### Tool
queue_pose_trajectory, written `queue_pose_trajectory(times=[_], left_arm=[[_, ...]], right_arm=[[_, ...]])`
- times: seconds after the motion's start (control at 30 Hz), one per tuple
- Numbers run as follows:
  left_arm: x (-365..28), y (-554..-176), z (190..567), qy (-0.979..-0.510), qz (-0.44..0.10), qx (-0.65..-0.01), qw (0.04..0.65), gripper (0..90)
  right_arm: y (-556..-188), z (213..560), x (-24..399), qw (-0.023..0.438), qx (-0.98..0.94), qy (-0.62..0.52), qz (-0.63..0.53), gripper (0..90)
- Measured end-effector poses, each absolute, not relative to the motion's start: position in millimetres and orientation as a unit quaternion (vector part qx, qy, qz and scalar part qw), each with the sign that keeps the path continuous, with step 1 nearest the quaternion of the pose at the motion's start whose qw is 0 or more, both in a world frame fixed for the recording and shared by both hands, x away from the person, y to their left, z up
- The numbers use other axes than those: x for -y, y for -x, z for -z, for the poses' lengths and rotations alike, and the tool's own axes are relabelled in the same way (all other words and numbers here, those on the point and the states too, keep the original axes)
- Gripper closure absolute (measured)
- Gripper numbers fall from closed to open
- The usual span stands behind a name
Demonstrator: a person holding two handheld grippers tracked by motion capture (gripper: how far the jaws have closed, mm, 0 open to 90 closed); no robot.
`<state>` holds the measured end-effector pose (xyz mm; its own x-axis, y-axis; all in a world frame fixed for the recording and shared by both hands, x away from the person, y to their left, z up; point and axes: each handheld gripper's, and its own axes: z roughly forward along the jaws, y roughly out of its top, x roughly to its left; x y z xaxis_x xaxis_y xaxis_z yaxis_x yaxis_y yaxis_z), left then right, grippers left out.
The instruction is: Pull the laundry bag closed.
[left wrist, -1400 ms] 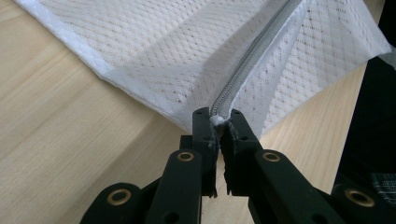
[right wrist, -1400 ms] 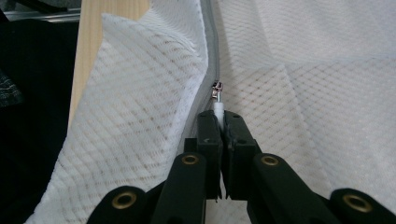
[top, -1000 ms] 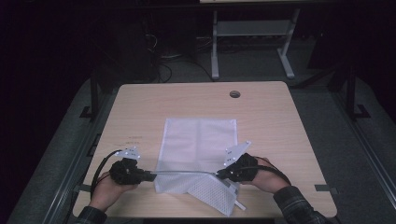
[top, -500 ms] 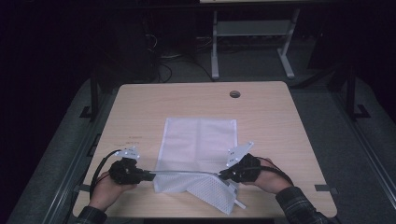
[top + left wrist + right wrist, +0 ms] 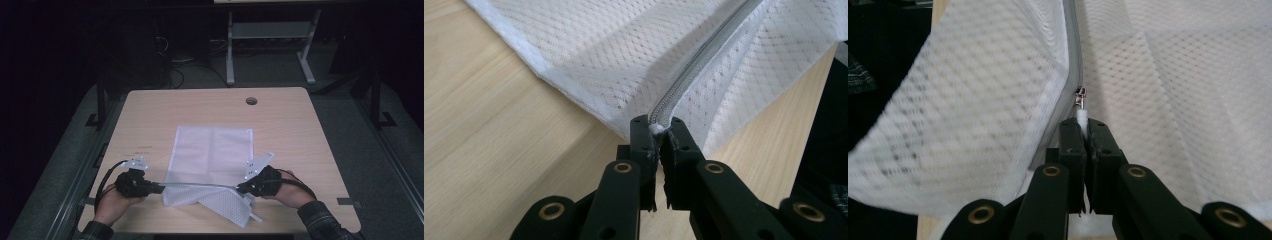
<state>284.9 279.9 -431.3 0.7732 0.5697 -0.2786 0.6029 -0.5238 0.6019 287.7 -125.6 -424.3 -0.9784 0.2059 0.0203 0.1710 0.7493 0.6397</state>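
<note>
Bag position: mesh bag (image 5: 212, 150) lies flat on the surface (image 5: 290, 130), centre, toward the near edge. Its near edge is lifted off the surface, and a flap hangs down at the near right.
Zipper: zipper (image 5: 696, 70) runs along the lifted near edge, stretched taut between the 2 tongs.
Left tongs: left tongs (image 5: 657, 131) are closed tight on the left end of the zipper, where the white end stop bunches between the jaws.
Right tongs: right tongs (image 5: 1083, 126) are closed tight on the white pull tab (image 5: 1081, 116) of the slider (image 5: 1080, 92), at the right end of the bag.
Hands: both hands sit at the near edge, left hand (image 5: 112, 202) and right hand (image 5: 287, 192), well apart.
Risk 1: tab slip. The right grip holds only the tip of a small tab; a pull at an angle to the zipper line would likely draw it out of the jaws.
Risk 2: end slip. The left grip holds a small bunch of fabric; a stronger pull could free it, and the zipper would go slack.
Risk 3: jam. The loose mesh just beside the slider could be drawn into it if tension drops.
Risk 4: drag. With no weight on the bag, an uneven pull would slide it across the surface.
Writing: faint marks on the surface (image 5: 144, 148) left of the bag are too small to read. No brand or label is legible on the bag or tongs.
</note>
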Motion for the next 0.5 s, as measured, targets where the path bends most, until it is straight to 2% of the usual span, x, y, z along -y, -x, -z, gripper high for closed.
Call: queue_pose_trajectory(times=[0.5], left_arm=[[-283.6,-284.5,432.2,-0.871,0.027,-0.340,0.354,84.4]], right_arm=[[-287.8,425.3,146.3,0.039,-0.935,-0.120,-0.332,86.2]])
